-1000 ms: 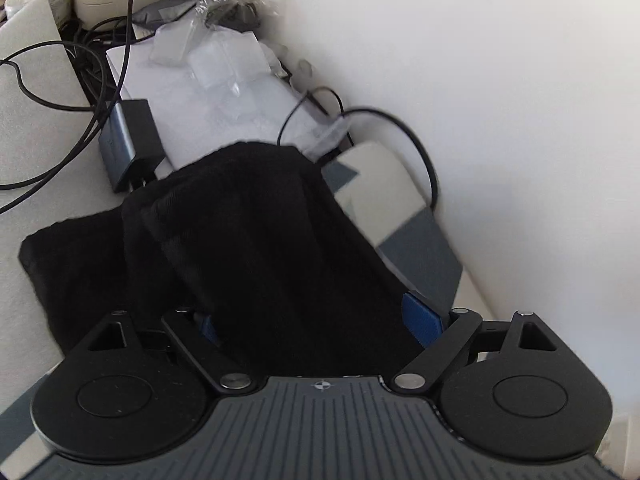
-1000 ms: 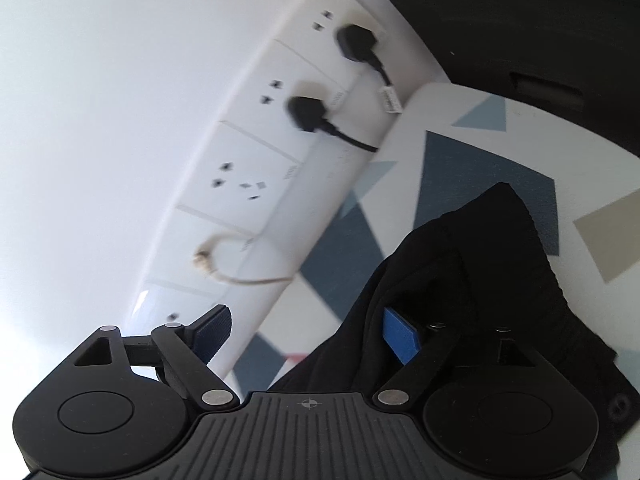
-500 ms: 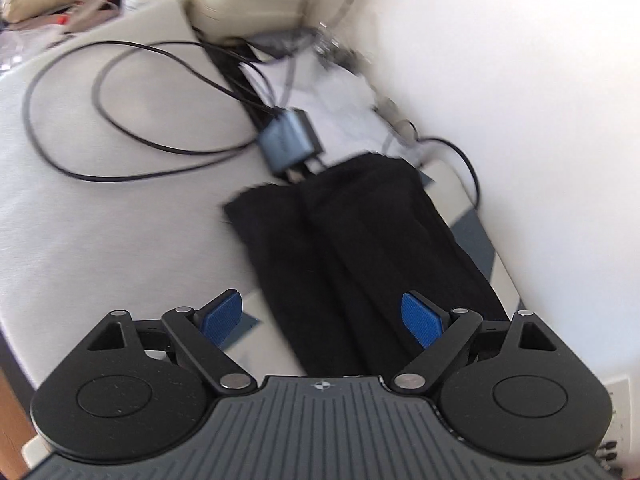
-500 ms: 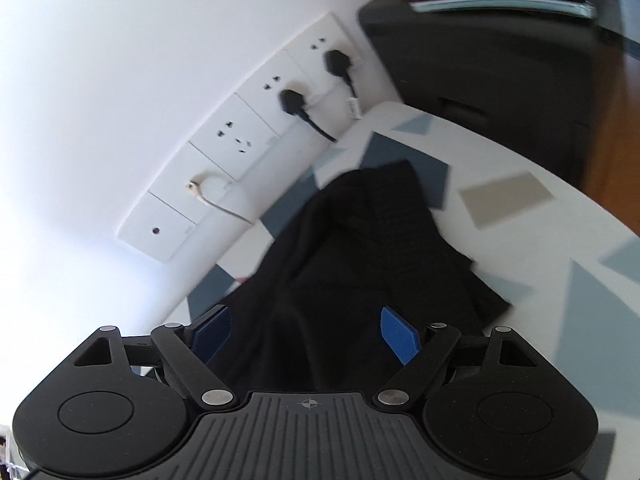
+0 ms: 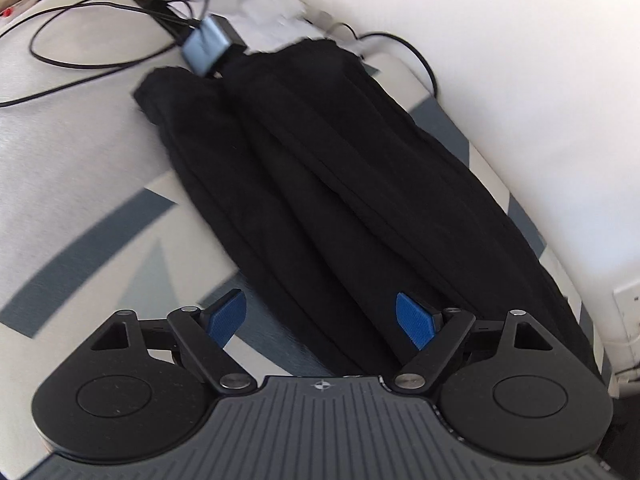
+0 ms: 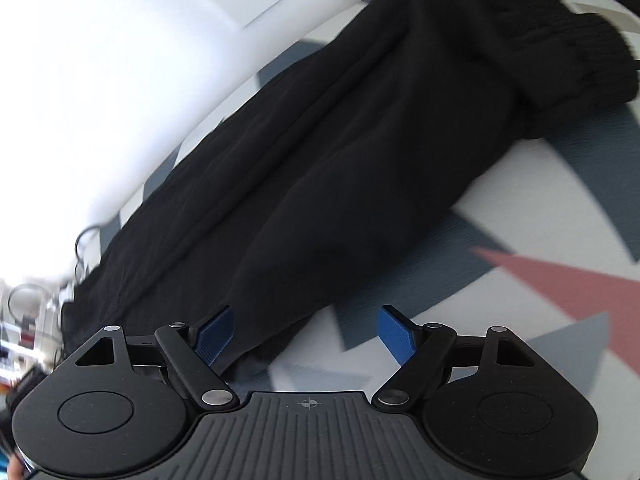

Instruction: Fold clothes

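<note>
Black trousers (image 5: 340, 184) now lie stretched out long on the patterned table (image 5: 80, 200), along the wall. Left view: my left gripper (image 5: 320, 316) is spread wide, empty, hovering over the near end; a second ago cloth filled its jaws. Grey adapter (image 5: 208, 44) touches the far cuff. Right view: right gripper (image 6: 306, 334) also released and holding nothing, waistband (image 6: 576, 52) far off. Reads as lengthwise fold laid down; crosswise fold next.

A white table cover with grey-blue and pink geometric patches (image 6: 560, 280) lies beside a white wall (image 5: 520, 60), with tangled black cables (image 5: 92, 36) and a small grey adapter box (image 5: 208, 44) at the far end.
</note>
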Action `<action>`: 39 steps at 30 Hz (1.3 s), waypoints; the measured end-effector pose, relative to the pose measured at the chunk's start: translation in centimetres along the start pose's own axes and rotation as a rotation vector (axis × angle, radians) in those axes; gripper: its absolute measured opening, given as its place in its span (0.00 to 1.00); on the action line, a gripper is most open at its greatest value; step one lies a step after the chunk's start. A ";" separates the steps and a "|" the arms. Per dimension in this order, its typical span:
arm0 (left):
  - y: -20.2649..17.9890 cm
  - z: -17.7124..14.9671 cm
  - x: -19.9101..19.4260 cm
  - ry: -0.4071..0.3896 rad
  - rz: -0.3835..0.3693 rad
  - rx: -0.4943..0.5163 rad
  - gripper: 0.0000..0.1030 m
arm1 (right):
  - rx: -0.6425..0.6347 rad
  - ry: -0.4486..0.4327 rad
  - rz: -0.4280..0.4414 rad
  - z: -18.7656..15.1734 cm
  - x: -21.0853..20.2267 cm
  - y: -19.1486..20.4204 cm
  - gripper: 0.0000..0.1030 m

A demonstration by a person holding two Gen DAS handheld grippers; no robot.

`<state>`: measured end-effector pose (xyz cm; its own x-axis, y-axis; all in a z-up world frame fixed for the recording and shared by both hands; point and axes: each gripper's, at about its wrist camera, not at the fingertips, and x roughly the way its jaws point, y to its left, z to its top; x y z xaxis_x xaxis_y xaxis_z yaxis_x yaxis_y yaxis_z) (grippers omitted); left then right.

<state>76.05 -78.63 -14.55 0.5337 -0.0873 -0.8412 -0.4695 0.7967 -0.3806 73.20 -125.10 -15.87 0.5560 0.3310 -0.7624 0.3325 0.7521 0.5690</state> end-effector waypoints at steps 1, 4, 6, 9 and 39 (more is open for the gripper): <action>-0.3 -0.2 0.5 0.010 0.000 0.006 0.82 | -0.004 -0.005 -0.005 -0.1 0.2 0.3 0.74; -0.6 -0.7 1.7 0.056 0.007 -0.008 0.82 | -0.003 -0.016 -0.012 -0.1 1.0 0.8 0.74; -0.7 -0.9 2.3 0.064 0.019 -0.019 0.84 | -0.013 -0.021 -0.012 -0.2 1.4 1.2 0.73; -1.2 -0.8 2.8 0.059 0.024 -0.002 0.93 | -0.072 -0.041 -0.024 -0.5 2.0 2.2 0.70; -5.0 -4.4 2.0 0.089 0.183 0.298 0.96 | -0.115 -0.133 -0.011 -2.2 1.7 0.0 0.19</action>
<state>76.41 -85.40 -16.01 0.3906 0.0317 -0.9200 -0.3185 0.9423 -0.1028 72.46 -123.33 -17.86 0.6511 0.2503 -0.7165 0.2541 0.8177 0.5165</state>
